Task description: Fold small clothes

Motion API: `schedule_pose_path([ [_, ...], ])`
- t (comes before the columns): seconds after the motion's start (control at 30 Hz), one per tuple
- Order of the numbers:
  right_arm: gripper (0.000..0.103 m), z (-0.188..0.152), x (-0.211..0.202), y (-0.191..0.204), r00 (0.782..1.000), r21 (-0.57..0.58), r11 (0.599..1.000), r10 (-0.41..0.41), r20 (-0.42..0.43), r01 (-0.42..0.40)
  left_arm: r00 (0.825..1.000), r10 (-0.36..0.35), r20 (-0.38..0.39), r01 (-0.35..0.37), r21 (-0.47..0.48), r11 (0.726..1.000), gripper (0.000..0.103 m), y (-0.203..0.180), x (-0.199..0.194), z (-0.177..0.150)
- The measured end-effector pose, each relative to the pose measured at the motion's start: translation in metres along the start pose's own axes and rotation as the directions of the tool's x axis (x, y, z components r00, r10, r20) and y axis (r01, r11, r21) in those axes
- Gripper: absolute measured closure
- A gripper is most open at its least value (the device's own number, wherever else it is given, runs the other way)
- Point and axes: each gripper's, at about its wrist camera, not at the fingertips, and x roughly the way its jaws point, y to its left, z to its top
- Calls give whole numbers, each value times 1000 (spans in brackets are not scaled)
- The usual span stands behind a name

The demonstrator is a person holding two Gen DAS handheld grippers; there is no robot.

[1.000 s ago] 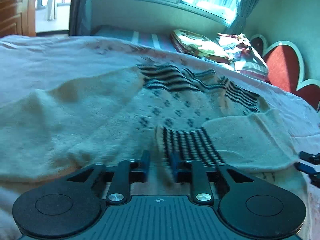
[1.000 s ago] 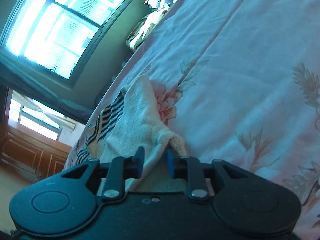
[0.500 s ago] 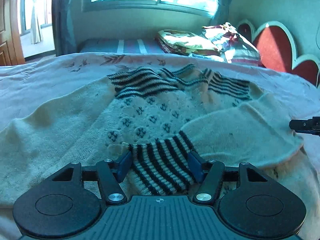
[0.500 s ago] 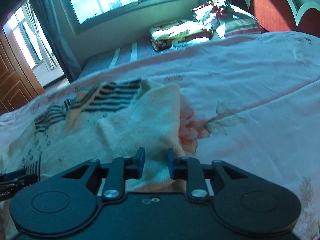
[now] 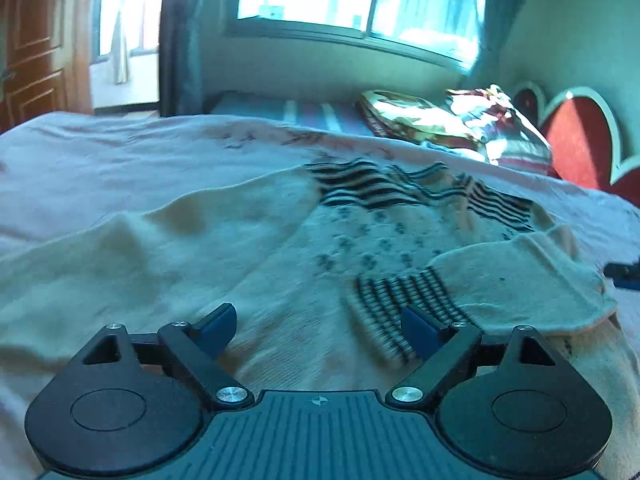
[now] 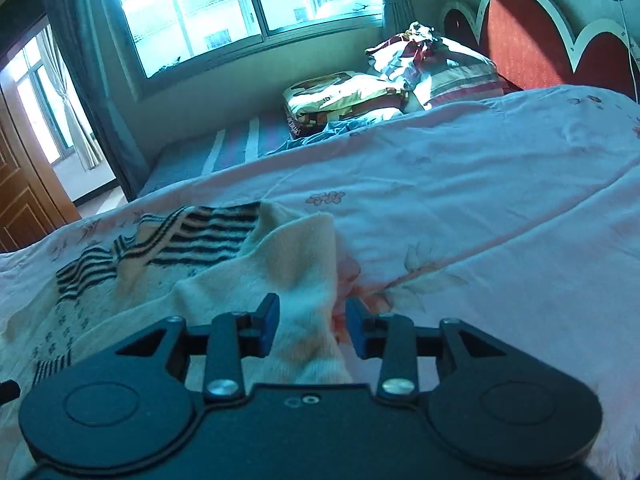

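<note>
**Sweater spread on bed, one sleeve folded in**

Bed (image 6: 480, 184) under a pink floral sheet carries a cream sweater (image 5: 248, 256), its striped cuff (image 5: 404, 300) lying across the patterned chest. The left gripper (image 5: 316, 328) has just been opening, jaws wide, nothing gripped. The right gripper (image 6: 312, 324) stands partly open astride the folded sleeve (image 6: 296, 264), pads apart from it.

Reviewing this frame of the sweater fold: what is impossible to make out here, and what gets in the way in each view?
- Near hem of the sweater: left wrist view, hidden under the left gripper, whose jaws have just opened.
- Striped cuff: left wrist view, motion blur smears its stripes.
- Folded sleeve end: right wrist view, covered by the right gripper body; pad contact unclear.
- Headboard: cut off by the frame edge.
</note>
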Motion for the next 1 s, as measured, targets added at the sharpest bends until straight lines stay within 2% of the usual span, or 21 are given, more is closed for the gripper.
schedule_pose_path([
  [0.13, 66, -27, -23, 0, 1000, 39, 999, 6, -24, -5, 993, 119, -9, -119, -151, 981, 15, 70, -38, -25],
  [0.23, 66, -36, -29, 10, 998, 51, 998, 42, -41, -40, 987, 162, -10, -157, -320, 934, 15, 126, -56, -39],
  [0.3, 66, -36, -27, 21, 996, 57, 996, 69, -51, -66, 985, 171, -13, -157, -475, 866, 15, 169, -61, -48],
  [0.4, 66, -31, -26, 37, 994, 57, 994, 98, -47, -95, 988, 150, 40, -87, -658, 748, 30, 216, -64, -60],
  [0.47, 66, -27, -27, 48, 992, 47, 992, 116, -40, -114, 982, 174, 70, -74, -709, 701, 30, 234, -61, -61],
  [0.57, 66, -21, -29, 60, 990, 25, 991, 134, -37, -133, 977, 187, 103, -45, -757, 652, 30, 250, -54, -62],
  [0.63, 66, -17, -29, 64, 991, 11, 992, 129, -34, -129, 974, 186, 129, -17, -778, 628, 30, 257, -51, -64],
  [0.77, 66, -14, -29, 66, 994, 12, 994, 105, -41, -105, 970, 182, 162, 20, -797, 603, 30, 270, -42, -59],
  [0.8, 66, -13, -29, 66, 994, 11, 995, 100, -40, -99, 969, 185, 164, 21, -801, 598, 35, 273, -38, -56],
  [0.83, 66, -13, -30, 67, 995, 11, 995, 95, -39, -95, 968, 195, 155, 9, -805, 593, 47, 280, -38, -54],
  [0.87, 66, -12, -30, 67, 995, 14, 996, 92, -40, -92, 968, 200, 148, 2, -810, 587, 52, 284, -36, -55],
  [0.93, 66, -11, -30, 67, 996, 18, 996, 84, -44, -83, 969, 204, 142, 0, -821, 571, 70, 295, -33, -57],
  [0.97, 66, -11, -30, 67, 996, 20, 997, 81, -45, -80, 969, 209, 131, -13, -818, 575, 76, 297, -31, -57],
  [1.0, 66, -10, -30, 67, 996, 25, 996, 83, -44, -82, 969, 218, 116, -34, -812, 583, 88, 299, -28, -56],
])
